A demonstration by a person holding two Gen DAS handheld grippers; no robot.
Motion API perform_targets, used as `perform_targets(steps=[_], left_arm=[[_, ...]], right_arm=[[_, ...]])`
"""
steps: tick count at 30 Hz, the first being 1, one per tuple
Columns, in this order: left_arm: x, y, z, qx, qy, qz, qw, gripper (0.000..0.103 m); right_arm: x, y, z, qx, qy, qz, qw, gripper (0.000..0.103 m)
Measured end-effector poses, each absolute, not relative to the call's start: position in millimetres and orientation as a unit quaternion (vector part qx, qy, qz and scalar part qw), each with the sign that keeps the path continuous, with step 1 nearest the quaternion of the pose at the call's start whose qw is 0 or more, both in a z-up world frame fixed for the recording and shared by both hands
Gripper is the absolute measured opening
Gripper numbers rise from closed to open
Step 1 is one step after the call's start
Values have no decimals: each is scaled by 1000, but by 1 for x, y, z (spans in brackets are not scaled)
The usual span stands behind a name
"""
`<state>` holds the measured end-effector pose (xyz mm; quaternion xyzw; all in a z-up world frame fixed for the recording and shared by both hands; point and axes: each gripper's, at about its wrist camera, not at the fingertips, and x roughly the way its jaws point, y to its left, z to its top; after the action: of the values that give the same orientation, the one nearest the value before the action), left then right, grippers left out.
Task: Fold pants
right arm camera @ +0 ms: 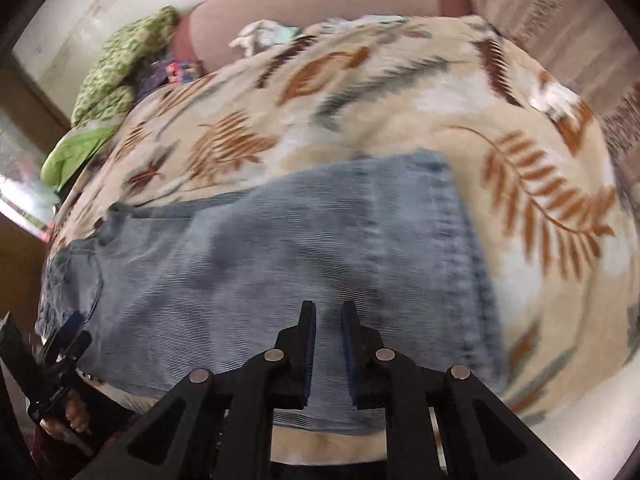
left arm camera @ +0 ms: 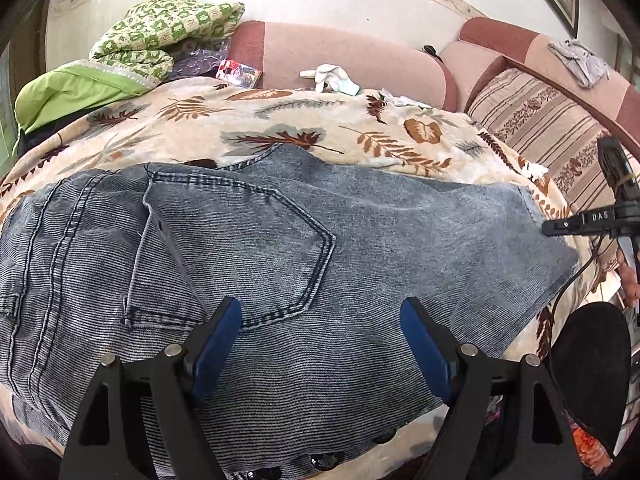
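Faded blue denim pants (left arm camera: 280, 248) lie folded in a flat bundle on a leaf-patterned blanket (left arm camera: 280, 120), back pocket up. My left gripper (left arm camera: 320, 320) is open, its blue-padded fingers hovering over the near part of the pants below the pocket, holding nothing. In the right wrist view the pants (right arm camera: 260, 264) lie with the hem end at the right. My right gripper (right arm camera: 328, 320) hovers over their near edge with a narrow gap between its fingers and nothing gripped. The right gripper also shows in the left wrist view (left arm camera: 560, 227) at the pants' right end.
The blanket covers a pink sofa (left arm camera: 340, 56) with a striped cushion (left arm camera: 552, 120) at right. A green checked bedding pile (left arm camera: 160, 36), a white glove (left arm camera: 328, 76) and a small red packet (left arm camera: 238, 72) lie at the back. A grey cloth (left arm camera: 580, 60) rests on the armrest.
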<state>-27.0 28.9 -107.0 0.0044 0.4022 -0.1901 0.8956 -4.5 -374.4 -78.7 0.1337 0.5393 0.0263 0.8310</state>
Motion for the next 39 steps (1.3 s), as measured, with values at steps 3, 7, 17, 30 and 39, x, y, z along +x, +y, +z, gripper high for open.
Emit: perform_targets(steps=[3, 7, 17, 30, 39], left_arm=[[-32, 17, -112, 44, 395, -186, 898, 93], [-37, 2, -120, 100, 401, -181, 893, 103], [-33, -8, -121, 118, 422, -155, 885, 103], [-5, -8, -20, 90, 352, -69, 929, 103], [0, -16, 15, 63, 287, -39, 955, 103]], right_arm=[[4, -349, -92, 143, 550, 53, 821, 16], [-5, -336, -109, 160, 541, 53, 824, 20], [-26, -357, -95, 236, 523, 51, 818, 21], [-6, -307, -28, 204, 321, 107, 919, 51], [-43, -296, -3, 136, 237, 88, 958, 72]])
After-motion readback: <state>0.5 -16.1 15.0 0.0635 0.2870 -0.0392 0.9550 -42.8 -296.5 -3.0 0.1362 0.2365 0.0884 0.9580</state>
